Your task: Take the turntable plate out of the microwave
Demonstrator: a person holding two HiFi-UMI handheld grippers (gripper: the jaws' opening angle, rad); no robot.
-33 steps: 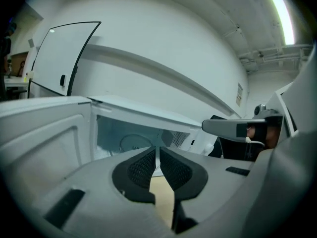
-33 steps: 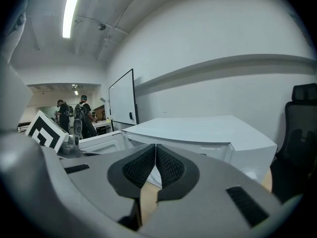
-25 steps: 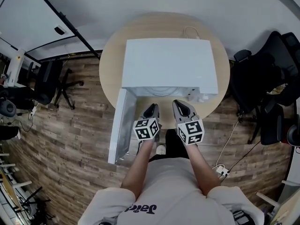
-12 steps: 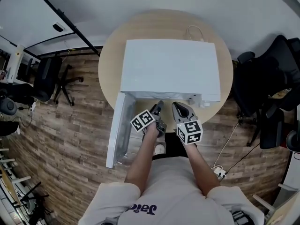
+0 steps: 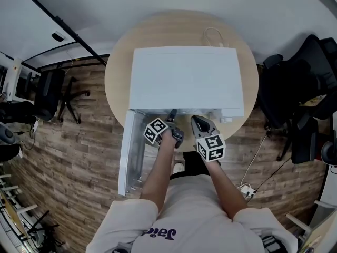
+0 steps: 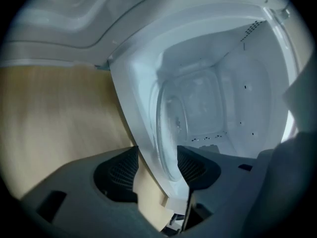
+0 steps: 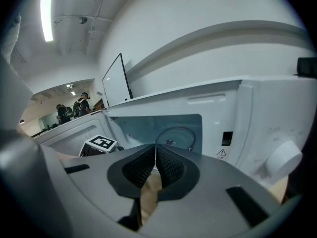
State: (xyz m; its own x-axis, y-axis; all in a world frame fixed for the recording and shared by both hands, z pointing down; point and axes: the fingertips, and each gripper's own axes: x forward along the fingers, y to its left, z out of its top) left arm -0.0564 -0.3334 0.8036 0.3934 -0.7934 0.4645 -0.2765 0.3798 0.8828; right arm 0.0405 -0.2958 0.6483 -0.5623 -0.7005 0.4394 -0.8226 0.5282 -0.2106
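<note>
The white microwave (image 5: 184,78) stands on a round wooden table (image 5: 118,67), its door (image 5: 129,152) swung open to the left. In the left gripper view the clear glass turntable plate (image 6: 171,125) lies inside the cavity, and the picture is rolled sideways. My left gripper (image 6: 157,168) is at the cavity's mouth and its jaws are opening. The front sill and the plate's near rim show between the pads, which press on nothing. My right gripper (image 7: 156,165) is shut and empty just outside the opening. It sees the plate (image 7: 176,135) and the left gripper's marker cube (image 7: 99,144). From the head view the plate is hidden.
The microwave's round dial (image 7: 282,157) sits on the right panel. A white cable (image 5: 213,35) lies on the table behind the oven. Black office chairs (image 5: 303,94) stand right and another chair (image 5: 52,91) left, on wood flooring. People stand far off in the right gripper view.
My left gripper has rolled onto its side, opened wide and moved in toward the cavity mouth. The right gripper has edged forward and stays shut.
</note>
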